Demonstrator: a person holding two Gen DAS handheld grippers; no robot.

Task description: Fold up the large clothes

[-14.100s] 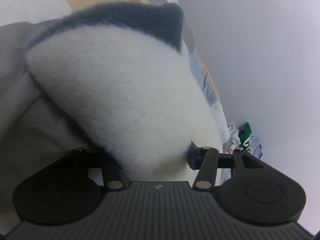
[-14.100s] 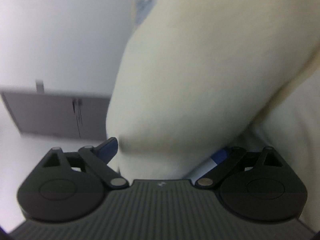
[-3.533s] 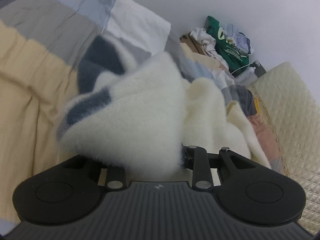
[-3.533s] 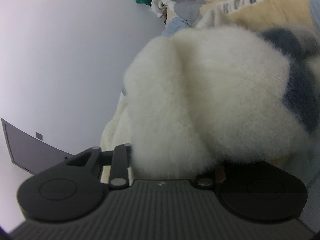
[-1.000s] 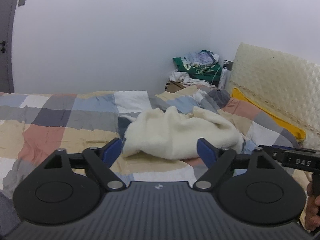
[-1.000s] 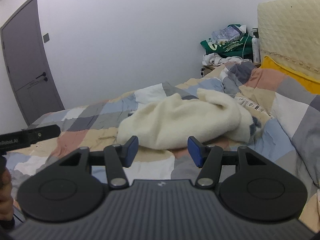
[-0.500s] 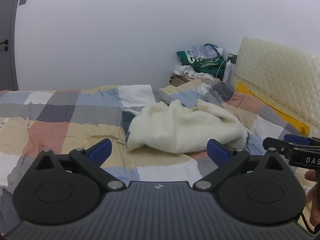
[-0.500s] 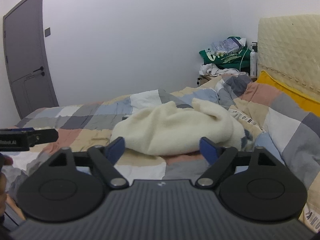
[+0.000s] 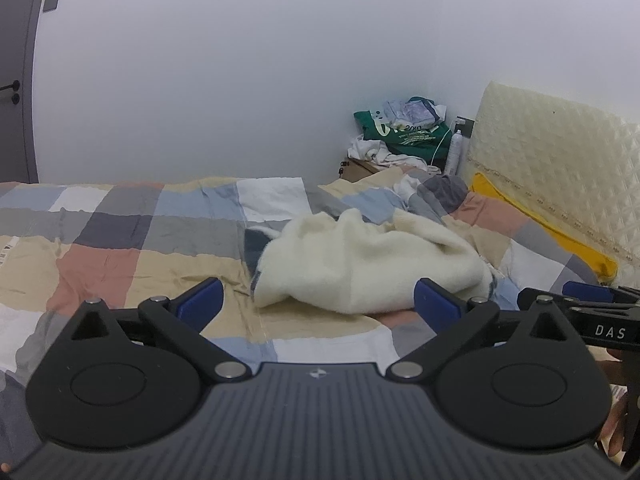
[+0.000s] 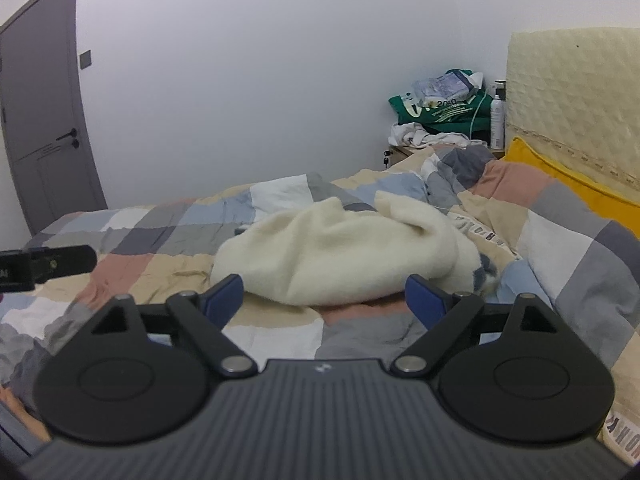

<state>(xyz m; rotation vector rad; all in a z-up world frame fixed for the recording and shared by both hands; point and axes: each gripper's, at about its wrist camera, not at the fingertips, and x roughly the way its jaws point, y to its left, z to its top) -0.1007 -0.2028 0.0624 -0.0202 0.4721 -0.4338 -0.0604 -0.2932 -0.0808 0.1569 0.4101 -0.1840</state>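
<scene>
Cream fleece garment (image 9: 372,268) lies bunched on the checked bed (image 9: 120,248), apart from the left hand-held gripper (image 9: 318,306) and right hand-held gripper (image 10: 324,294), both released, jaws spread with nothing between.

The cream garment (image 9: 372,266) is a thick fleecy cloth with a soft, matt, fuzzy nap, and a patch of darker blue-grey pile shows at its left edge. It lies on a checked duvet cover (image 9: 120,240) of thin woven cloth, matt and creased. The headboard (image 9: 560,168) is padded in pale quilted material with a slight sheen, possibly faux leather. The left tongs (image 9: 318,305) and right tongs (image 10: 324,295) have matt black plastic arms, blue rubbery-looking pads, bright metal pivot pins and a ribbed grey body. The green bag (image 10: 444,110) looks like soft cloth, the bottle (image 10: 497,120) smooth plastic, the door (image 10: 40,120) matt grey.
</scene>
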